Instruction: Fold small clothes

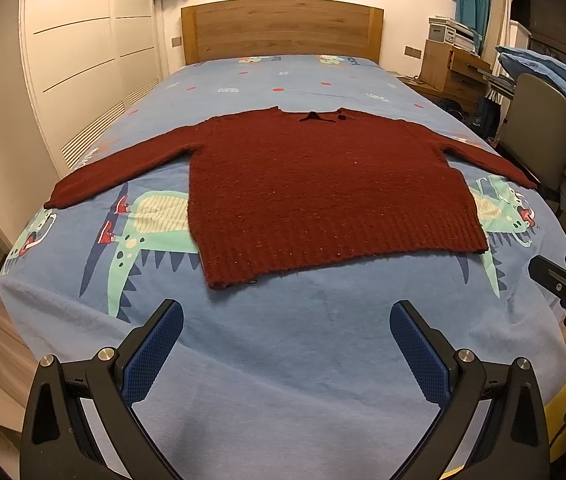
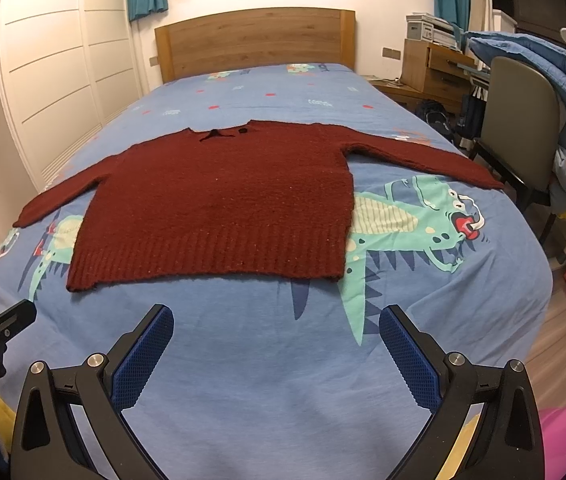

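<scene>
A dark red knit sweater [image 1: 323, 184] lies flat on the bed, both sleeves spread out to the sides, its hem toward me and its neck toward the headboard. In the right wrist view the same sweater [image 2: 219, 208] sits left of centre. My left gripper [image 1: 286, 320] hangs open over the bare sheet just short of the hem, nothing between its blue pads [image 1: 155, 352]. My right gripper [image 2: 275, 324] is likewise open and empty, short of the hem's right part. Each gripper shows at the edge of the other's view.
The bed [image 1: 283, 360] carries a blue sheet printed with green dinosaurs, with a wooden headboard [image 1: 283, 28] at the far end. White wardrobes [image 1: 75, 60] line the left. A chair [image 2: 519, 120] piled with blue bedding and a wooden desk [image 2: 431, 68] stand at the right.
</scene>
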### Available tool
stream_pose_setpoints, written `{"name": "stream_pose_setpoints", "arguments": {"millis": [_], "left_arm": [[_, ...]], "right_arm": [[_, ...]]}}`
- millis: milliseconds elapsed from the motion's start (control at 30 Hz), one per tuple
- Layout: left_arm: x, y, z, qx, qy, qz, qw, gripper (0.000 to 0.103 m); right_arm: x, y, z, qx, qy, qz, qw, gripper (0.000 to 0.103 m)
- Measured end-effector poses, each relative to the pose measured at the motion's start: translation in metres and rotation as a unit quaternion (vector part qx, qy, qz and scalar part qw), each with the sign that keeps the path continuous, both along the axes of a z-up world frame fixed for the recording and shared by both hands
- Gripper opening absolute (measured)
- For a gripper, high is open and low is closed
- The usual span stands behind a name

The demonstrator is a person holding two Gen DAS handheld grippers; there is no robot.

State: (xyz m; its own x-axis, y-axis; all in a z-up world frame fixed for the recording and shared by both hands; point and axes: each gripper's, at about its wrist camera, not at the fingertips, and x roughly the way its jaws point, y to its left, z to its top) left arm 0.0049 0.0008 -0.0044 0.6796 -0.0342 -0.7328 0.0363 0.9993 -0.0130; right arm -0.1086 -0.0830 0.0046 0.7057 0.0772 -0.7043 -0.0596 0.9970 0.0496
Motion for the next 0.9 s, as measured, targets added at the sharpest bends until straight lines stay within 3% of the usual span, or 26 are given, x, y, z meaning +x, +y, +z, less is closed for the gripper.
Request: {"name": "stream_pose_setpoints", "arguments": {"millis": [900], "left_arm": [[0.014, 0.009, -0.007, 0.008, 0.022, 0.022, 0.9995, 0.102]], "right_arm": [[0.014, 0.002, -0.009, 0.000, 0.026, 0.002, 1.000, 0.103]]}}
